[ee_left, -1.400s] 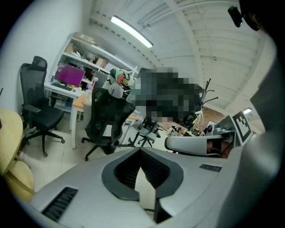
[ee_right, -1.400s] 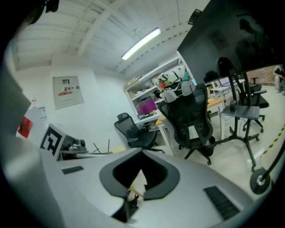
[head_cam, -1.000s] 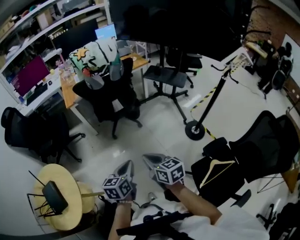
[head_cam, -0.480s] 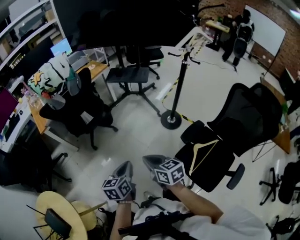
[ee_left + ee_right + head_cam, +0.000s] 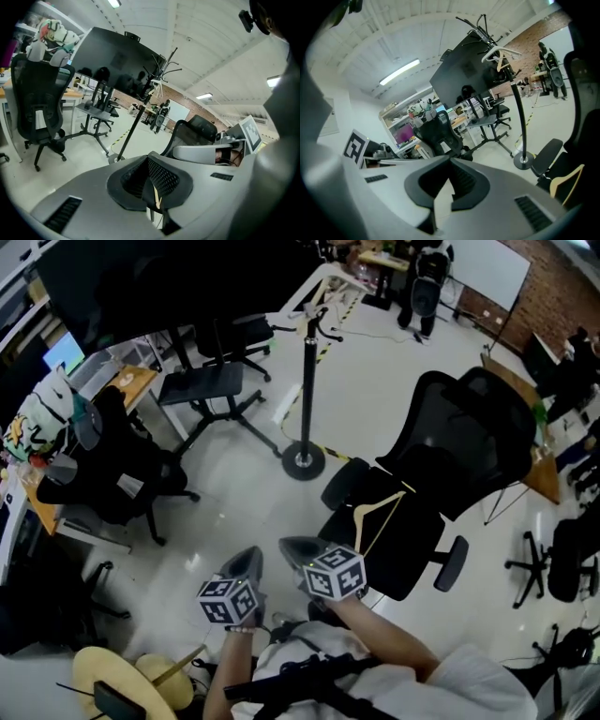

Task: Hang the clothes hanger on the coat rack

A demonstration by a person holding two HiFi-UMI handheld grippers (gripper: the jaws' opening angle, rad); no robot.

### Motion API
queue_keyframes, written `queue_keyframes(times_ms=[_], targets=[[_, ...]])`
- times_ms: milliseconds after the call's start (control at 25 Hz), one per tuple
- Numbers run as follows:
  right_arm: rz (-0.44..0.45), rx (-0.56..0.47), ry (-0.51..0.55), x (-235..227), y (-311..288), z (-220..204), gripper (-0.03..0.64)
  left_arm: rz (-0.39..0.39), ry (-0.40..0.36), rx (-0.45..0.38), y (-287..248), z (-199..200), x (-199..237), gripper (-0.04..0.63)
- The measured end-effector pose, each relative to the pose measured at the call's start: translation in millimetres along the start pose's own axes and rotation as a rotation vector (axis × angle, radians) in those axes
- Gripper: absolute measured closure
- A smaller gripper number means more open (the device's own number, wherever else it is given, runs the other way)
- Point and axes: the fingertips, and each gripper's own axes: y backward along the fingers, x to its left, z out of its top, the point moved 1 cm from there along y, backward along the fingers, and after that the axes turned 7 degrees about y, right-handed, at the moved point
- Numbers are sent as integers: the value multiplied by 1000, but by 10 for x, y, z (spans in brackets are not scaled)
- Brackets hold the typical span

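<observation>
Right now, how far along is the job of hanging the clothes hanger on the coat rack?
Done: nothing yet. The wooden hanger lies on the seat of the black chair, and the coat rack stands apart on the floor.
In hand: nothing. The left gripper and right gripper are near the person, jaws together and empty.
To do: grasp the hanger, carry it over, hook it on.

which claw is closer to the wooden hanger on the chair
Right. In the head view the right claw is just lower left of the hanger, apart from it; the left claw is farther left, beyond the right one.
</observation>
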Motion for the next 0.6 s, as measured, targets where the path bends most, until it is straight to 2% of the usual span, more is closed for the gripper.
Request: queue_keyframes(times_ms=[360,400,600], targets=[[-84,-61,-70,-415,251,-20,603,-71,-63,90,-467,-90,-329,607],[-93,-74,-74,-462,282,-9,588,-75,-71,99,-510,-109,-353,607],[-186,-97,-116,-829,479,-103,581,-85,-113,156,-758,-262,-442,607]])
